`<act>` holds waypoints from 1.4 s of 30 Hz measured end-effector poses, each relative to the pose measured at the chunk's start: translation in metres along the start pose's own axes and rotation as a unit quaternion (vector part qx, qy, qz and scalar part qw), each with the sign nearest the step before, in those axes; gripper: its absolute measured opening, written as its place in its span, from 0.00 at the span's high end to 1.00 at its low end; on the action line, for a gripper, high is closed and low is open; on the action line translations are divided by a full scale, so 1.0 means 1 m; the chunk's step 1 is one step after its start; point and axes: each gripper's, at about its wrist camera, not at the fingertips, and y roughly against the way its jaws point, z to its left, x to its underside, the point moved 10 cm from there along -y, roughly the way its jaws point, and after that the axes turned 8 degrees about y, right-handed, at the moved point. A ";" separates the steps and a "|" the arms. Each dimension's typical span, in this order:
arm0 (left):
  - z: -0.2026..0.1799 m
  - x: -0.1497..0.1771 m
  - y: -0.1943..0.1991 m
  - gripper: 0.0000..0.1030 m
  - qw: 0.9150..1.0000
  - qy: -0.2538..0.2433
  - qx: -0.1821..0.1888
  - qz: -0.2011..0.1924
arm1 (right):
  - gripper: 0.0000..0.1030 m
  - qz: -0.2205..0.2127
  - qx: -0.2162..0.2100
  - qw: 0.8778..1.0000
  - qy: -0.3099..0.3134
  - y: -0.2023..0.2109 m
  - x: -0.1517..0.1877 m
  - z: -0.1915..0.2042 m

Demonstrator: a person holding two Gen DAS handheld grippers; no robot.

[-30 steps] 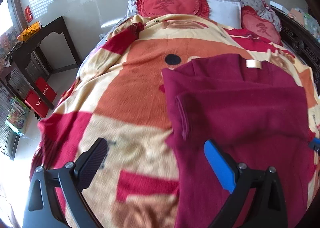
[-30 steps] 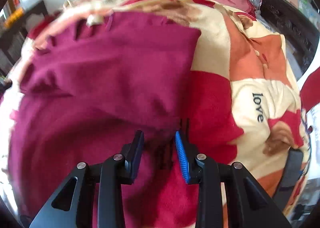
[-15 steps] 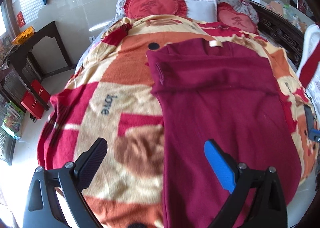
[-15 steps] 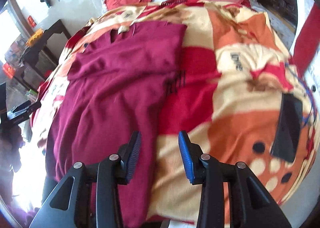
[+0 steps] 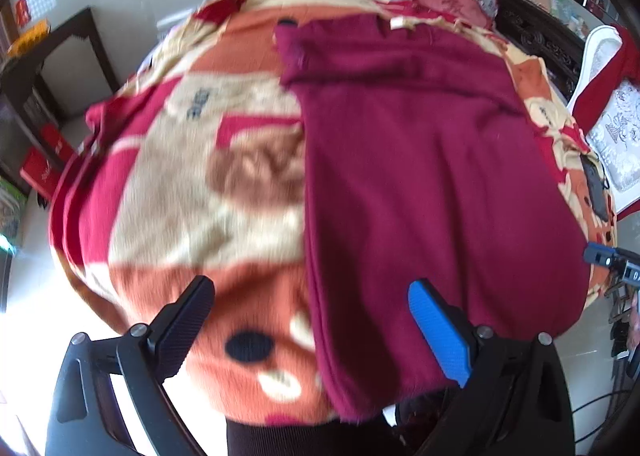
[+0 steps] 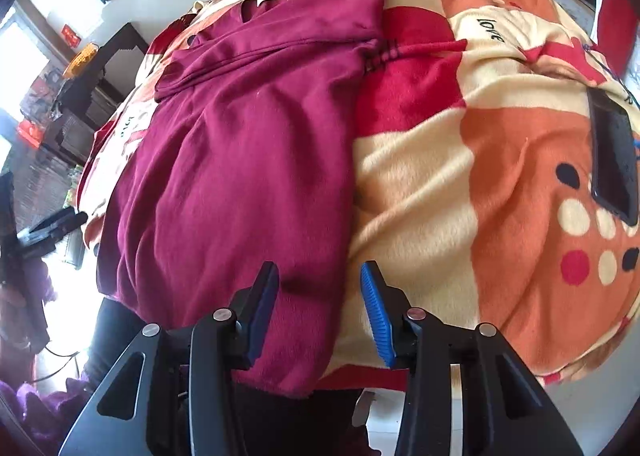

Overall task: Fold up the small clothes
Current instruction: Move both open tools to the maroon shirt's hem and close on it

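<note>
- A soft maroon sweater [image 5: 432,176] is lying long and flat on the fleecy patterned blanket [image 5: 192,184].
- Left gripper [image 5: 310,330] is hovering wide, empty.
- Right gripper [image 6: 320,312], jaws just opening, is gaping narrowly above the sweater's hem.

Maroon garment [image 6: 240,160]: soft matt knit cloth with a fine nap. Blanket [image 6: 440,176]: plush, fuzzy fleece, matt; phone [image 6: 614,160] on it: glossy black glass. Left gripper [image 5: 310,308] and right gripper [image 6: 318,296]: matt black plastic, ribbed blue pads, bright metal rivets.
</note>
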 end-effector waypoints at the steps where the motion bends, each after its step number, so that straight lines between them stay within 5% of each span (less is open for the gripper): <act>1: 0.001 0.006 -0.002 0.03 1.000 -0.001 0.003 0.001 | 0.77 -0.001 -0.004 1.000 -0.002 0.001 0.002 0.000; 9: 0.003 0.039 -0.020 0.14 0.999 0.013 0.016 0.048 | 0.77 0.007 -0.020 1.000 -0.007 0.004 0.016 0.001; 25: -0.012 0.048 -0.039 0.22 0.997 -0.001 0.023 0.073 | 0.78 0.055 -0.076 0.996 0.000 -0.018 0.042 0.025; 31: -0.011 0.047 -0.040 0.42 0.997 -0.003 0.014 0.073 | 0.87 0.063 -0.073 0.995 0.018 -0.017 0.042 0.030; 34: -0.010 0.047 -0.040 0.51 0.997 0.001 0.015 0.075 | 1.00 0.073 -0.076 0.994 0.020 -0.012 0.043 0.029; 42: -0.006 0.043 -0.029 0.90 0.996 -0.002 0.038 0.081 | 1.00 0.050 -0.101 0.992 0.056 0.005 0.025 0.049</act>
